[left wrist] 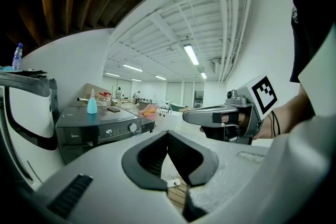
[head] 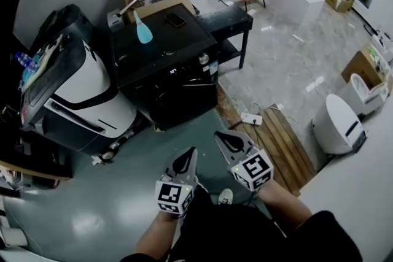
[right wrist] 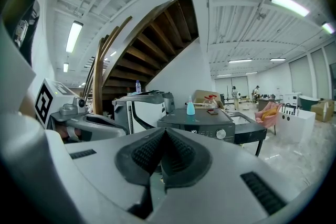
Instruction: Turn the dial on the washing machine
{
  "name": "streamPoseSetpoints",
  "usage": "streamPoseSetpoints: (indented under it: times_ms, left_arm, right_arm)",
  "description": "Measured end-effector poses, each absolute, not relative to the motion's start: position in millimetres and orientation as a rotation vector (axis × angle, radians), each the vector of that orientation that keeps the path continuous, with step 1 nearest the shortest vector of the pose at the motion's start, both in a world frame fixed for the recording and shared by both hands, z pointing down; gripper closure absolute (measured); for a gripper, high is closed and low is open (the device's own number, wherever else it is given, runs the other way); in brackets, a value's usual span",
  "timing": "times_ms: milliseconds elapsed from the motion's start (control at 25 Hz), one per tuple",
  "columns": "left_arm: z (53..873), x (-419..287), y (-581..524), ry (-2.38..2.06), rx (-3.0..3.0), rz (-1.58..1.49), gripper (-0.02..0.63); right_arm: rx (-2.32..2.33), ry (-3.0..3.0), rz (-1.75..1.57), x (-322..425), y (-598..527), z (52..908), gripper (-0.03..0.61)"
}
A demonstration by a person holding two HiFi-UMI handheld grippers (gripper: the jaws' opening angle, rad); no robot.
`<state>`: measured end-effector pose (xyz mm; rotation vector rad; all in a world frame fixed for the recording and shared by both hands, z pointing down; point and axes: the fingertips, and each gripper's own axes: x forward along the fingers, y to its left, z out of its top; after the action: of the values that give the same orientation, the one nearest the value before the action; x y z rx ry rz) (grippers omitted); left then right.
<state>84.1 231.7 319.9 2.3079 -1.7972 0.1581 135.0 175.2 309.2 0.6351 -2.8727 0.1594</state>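
Note:
A black washing machine [head: 166, 70] stands ahead of me, its silver dial [head: 203, 59] at the right end of the front panel beside a lit display. The dial [left wrist: 133, 127] also shows in the left gripper view and the dial [right wrist: 221, 134] in the right gripper view. Both grippers hang well short of the machine, over the floor. My left gripper [head: 190, 156] is shut with nothing in it, and so is my right gripper [head: 225, 140]. In each gripper view the jaws meet, left gripper [left wrist: 168, 135], right gripper [right wrist: 165, 132].
A blue bottle [head: 143, 30] and a dark phone [head: 175, 19] lie on the machine's top. A white and black appliance [head: 73, 95] stands to the left, a black side table [head: 224, 12] to the right. A power strip [head: 251, 118] lies by a wooden mat [head: 282, 144].

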Motion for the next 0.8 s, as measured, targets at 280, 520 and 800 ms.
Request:
streamPoseSetpoints:
  times_ms: [280, 520, 800]
  left_arm:
    - [319, 72, 225, -1.819, 2.298, 0.147, 0.609]
    - [321, 68, 225, -1.829, 2.279, 0.158, 0.609]
    - [324, 66, 225, -1.831, 2.271, 0.152, 0.609]
  right_arm:
    - [0.637, -2.869, 0.198, 124, 168, 315, 0.581]
    - [0.622, -2.867, 0.203, 121, 167, 318, 0.581]
    - [0.617, -2.867, 0.205, 119, 166, 320, 0.581]
